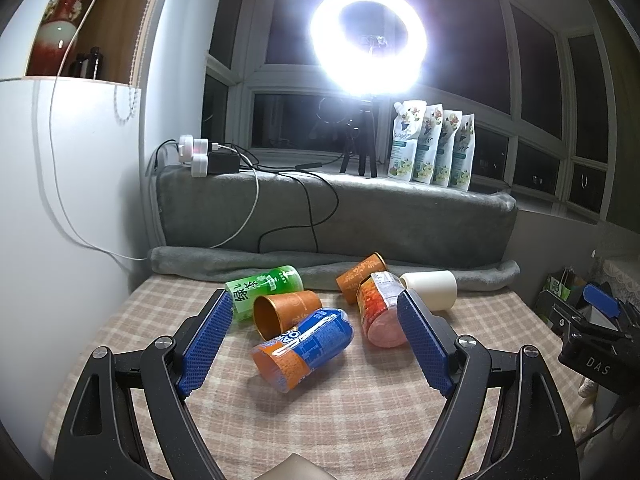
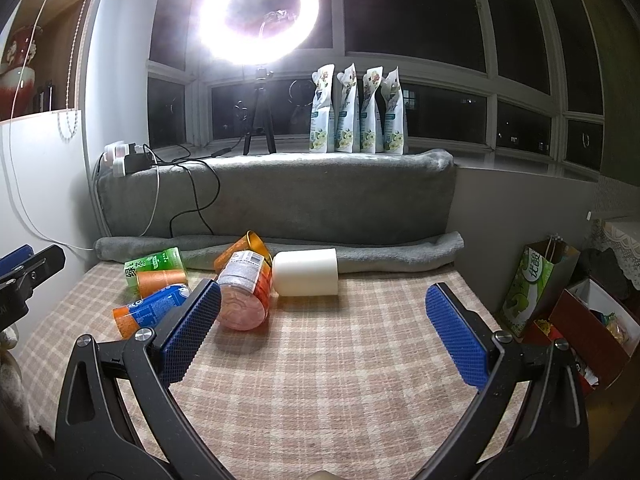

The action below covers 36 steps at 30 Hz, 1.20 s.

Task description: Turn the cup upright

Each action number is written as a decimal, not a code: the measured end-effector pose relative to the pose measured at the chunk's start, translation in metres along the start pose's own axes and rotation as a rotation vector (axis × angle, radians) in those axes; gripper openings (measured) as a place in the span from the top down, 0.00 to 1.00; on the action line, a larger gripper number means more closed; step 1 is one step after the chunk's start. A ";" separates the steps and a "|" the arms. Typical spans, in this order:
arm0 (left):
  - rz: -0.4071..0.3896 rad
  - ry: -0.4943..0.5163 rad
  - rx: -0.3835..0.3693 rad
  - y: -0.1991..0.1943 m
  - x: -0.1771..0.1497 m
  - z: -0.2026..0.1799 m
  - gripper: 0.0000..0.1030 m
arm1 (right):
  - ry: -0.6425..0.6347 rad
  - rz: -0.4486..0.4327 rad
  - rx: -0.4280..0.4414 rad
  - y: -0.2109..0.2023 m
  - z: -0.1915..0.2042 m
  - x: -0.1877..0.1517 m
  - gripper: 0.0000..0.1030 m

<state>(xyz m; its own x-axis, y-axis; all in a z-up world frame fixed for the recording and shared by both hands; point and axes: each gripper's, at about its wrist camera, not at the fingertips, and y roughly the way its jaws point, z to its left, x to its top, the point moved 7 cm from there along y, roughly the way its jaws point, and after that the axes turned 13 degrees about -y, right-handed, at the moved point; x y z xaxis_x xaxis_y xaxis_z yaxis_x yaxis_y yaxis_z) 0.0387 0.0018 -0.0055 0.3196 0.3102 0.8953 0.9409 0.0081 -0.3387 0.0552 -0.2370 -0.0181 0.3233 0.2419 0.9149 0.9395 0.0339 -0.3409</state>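
Observation:
Several cups lie on their sides on the checked cloth [image 1: 320, 420]: a blue and orange cup [image 1: 304, 350], a brown cup [image 1: 286, 312], a green cup [image 1: 266, 286], an orange cup [image 1: 360, 276], a red-orange cup [image 1: 378, 314] and a white cup [image 1: 430, 290]. My left gripper [image 1: 316, 338] is open, with the blue and orange cup between its fingers, apart from both. My right gripper [image 2: 322, 330] is open and empty over bare cloth, in front of the white cup [image 2: 306, 272] and the red-orange cup [image 2: 244, 294].
A grey rolled blanket [image 2: 280, 252] and a grey padded ledge [image 2: 280, 196] close the back. Cables, plugs, a ring light [image 2: 260, 12] on a tripod and pouches [image 2: 358, 112] stand on the sill. A wall is at left. Bags and boxes [image 2: 580, 320] are beyond the right edge.

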 end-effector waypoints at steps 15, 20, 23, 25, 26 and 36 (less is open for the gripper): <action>0.000 -0.001 0.000 0.000 0.000 0.000 0.18 | -0.010 0.008 0.015 0.003 0.007 -0.002 0.00; 0.006 -0.002 0.005 0.002 -0.001 0.003 0.18 | -0.026 0.017 0.050 0.015 0.014 0.000 0.00; 0.009 -0.003 0.010 0.003 -0.001 0.006 0.18 | -0.044 0.020 0.073 0.022 0.019 0.001 0.00; 0.010 -0.004 0.015 0.004 -0.001 0.009 0.18 | -0.058 0.021 0.090 0.027 0.024 0.003 0.00; 0.012 -0.005 0.018 0.005 -0.001 0.011 0.18 | -0.066 0.022 0.099 0.030 0.026 0.005 0.00; 0.063 0.027 0.064 0.016 -0.015 0.038 0.18 | -0.170 0.037 0.188 0.062 0.060 0.020 0.00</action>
<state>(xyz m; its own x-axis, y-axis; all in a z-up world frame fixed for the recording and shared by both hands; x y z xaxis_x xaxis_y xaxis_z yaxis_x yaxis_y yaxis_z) 0.0445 0.0330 -0.0352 0.3819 0.2860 0.8788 0.9099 0.0503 -0.4118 0.1133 -0.1715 -0.0341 0.3182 0.4054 0.8570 0.8847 0.1978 -0.4220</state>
